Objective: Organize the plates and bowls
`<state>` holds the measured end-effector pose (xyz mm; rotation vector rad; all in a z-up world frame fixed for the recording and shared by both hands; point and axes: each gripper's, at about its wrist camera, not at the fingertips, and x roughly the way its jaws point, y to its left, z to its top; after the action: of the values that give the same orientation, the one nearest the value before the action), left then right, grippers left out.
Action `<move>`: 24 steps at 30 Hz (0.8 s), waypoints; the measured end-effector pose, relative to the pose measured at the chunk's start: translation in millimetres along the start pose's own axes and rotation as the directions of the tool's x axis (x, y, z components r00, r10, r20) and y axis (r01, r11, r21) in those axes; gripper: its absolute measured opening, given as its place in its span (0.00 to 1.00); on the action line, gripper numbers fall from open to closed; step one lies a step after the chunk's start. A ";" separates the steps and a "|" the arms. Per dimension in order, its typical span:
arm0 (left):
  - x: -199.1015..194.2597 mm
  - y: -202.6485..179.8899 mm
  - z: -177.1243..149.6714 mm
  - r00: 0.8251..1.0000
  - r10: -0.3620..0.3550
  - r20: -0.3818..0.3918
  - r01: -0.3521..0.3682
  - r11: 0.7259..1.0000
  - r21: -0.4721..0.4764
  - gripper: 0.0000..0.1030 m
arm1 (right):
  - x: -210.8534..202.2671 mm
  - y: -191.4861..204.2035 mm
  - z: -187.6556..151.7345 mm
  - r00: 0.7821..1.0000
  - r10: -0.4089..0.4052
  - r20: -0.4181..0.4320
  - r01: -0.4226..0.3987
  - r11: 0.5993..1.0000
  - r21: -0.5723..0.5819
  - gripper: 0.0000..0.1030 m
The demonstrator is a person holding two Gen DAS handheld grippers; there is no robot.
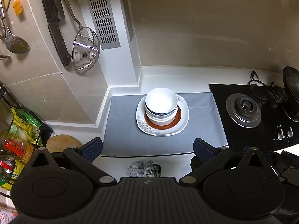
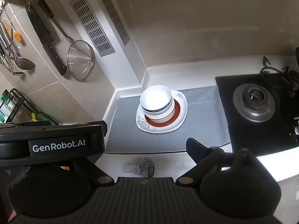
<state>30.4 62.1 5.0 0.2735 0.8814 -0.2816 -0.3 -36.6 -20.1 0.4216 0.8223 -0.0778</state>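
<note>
A stack of white bowls [image 1: 161, 103], some with a blue rim band, stands on a red-rimmed plate [image 1: 178, 116] that lies on a white square plate with a flower pattern [image 1: 184, 118]. The pile sits on a grey mat [image 1: 123, 130]. It also shows in the right wrist view: bowls [image 2: 156, 100], red-rimmed plate [image 2: 177, 110], flowered plate [image 2: 182, 118]. My left gripper [image 1: 147, 147] is open and empty, well short of the pile. My right gripper [image 2: 143, 149] is open and empty, beside the left gripper, whose body [image 2: 56, 140] hides the right gripper's left finger.
A black gas hob [image 1: 261, 115] lies to the right of the mat, with a pan lid [image 1: 291, 91] at its far edge. A wire strainer [image 1: 85, 50], a knife and ladles hang on the left wall. A rack of bottles [image 1: 16, 141] and a wooden board [image 1: 61, 141] stand at left.
</note>
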 end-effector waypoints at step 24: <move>-4.0 -3.8 -6.4 0.999 0.022 0.033 -0.023 0.999 0.022 1.00 | -6.5 -0.6 -4.1 0.999 -0.031 0.018 0.031 1.000 -0.003 0.93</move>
<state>22.0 61.2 3.8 0.2988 0.8426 -0.2745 -7.7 -36.1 -18.1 0.4044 0.8111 -0.1089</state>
